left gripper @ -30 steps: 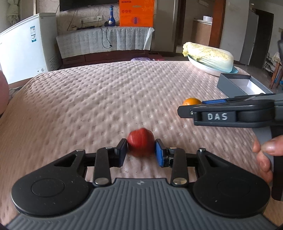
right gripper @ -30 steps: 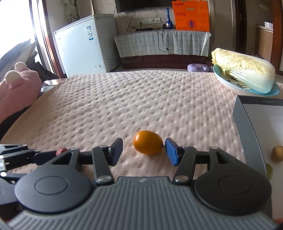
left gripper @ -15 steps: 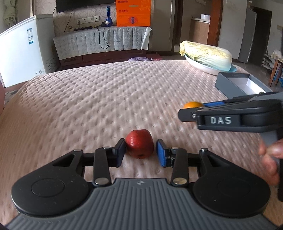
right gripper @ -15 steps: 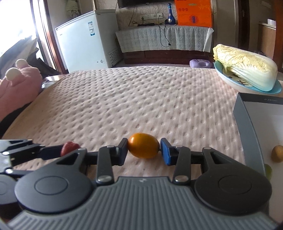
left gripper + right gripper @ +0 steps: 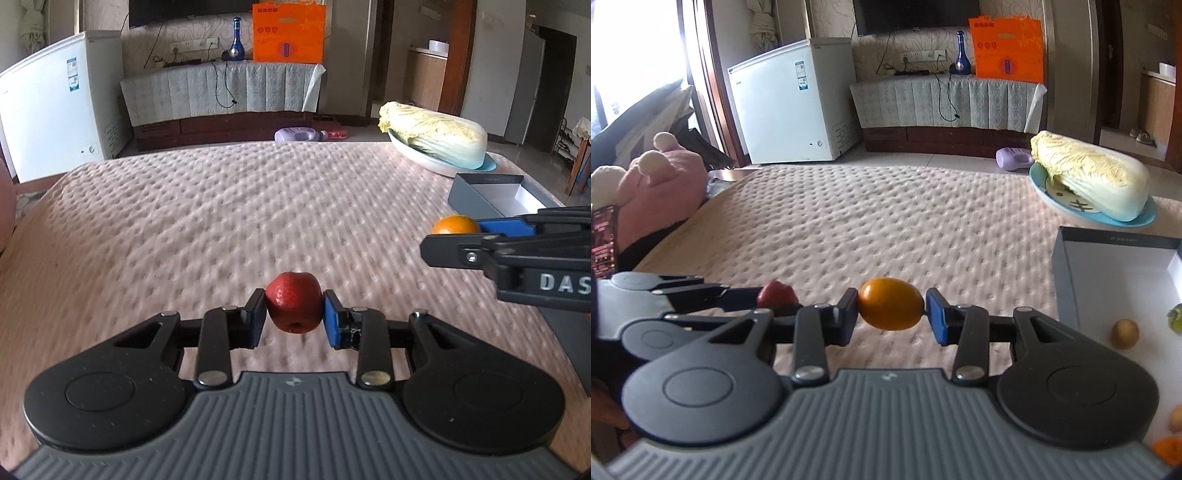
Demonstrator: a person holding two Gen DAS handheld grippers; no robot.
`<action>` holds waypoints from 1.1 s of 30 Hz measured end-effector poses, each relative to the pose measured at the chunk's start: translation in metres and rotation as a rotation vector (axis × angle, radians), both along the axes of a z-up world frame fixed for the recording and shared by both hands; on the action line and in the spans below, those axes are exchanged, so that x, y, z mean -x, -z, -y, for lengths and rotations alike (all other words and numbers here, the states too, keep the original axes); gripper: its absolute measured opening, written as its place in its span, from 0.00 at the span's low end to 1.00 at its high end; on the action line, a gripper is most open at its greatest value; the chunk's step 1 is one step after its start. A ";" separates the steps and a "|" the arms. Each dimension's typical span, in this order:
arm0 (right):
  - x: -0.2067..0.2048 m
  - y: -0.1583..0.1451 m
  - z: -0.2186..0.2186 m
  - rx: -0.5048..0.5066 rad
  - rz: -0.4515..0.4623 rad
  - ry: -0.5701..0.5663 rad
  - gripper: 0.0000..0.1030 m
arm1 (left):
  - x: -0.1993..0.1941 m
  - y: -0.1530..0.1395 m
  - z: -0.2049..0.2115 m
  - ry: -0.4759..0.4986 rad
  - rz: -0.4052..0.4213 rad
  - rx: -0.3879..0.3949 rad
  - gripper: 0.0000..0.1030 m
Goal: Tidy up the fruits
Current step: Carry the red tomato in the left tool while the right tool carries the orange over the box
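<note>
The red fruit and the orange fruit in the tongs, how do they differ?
The red fruit is dark red with speckled skin; the orange fruit is smooth and bright orange. The red fruit is squat with a dimple showing underneath; the orange fruit is an oval lying sideways. The left tongs hold the red fruit, the right tongs the orange fruit. Both are pinched between the pads.

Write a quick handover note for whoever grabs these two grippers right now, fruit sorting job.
Left gripper: shut on the red fruit, above the bedspread.
Right gripper: shut on the orange fruit.
Grey box sits to the right; it already holds a small brown fruit and a few others at the frame edge.
Done: both fruits gripped.
Left: carry each to the box and release, probably the orange one first, since it is nearer.
</note>
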State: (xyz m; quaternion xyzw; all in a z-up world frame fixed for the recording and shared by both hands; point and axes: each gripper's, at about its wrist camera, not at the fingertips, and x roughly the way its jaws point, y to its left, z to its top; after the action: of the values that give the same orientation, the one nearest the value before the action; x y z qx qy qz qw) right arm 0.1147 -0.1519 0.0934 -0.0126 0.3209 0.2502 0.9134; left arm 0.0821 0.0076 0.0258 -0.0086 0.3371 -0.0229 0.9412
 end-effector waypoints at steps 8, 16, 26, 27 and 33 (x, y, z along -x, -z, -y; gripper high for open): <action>0.016 -0.016 0.031 -0.021 0.028 0.022 0.42 | -0.003 -0.009 0.014 0.011 0.020 0.017 0.36; 0.038 -0.029 0.057 -0.041 0.055 0.033 0.42 | -0.003 -0.018 0.038 0.060 0.050 0.036 0.36; 0.059 -0.032 0.073 -0.057 0.056 0.045 0.42 | -0.005 -0.026 0.066 0.109 0.075 0.046 0.36; 0.061 -0.032 0.075 -0.058 0.057 0.046 0.42 | -0.005 -0.027 0.069 0.115 0.077 0.049 0.36; 0.064 -0.030 0.082 -0.056 0.053 0.060 0.42 | -0.006 -0.031 0.087 0.150 0.087 0.056 0.37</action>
State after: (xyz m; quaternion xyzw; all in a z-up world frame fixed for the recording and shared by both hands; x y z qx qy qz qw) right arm 0.0509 -0.2342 0.1237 0.0162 0.2898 0.2311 0.9286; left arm 0.0880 -0.0792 0.0572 -0.0089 0.2947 -0.1029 0.9500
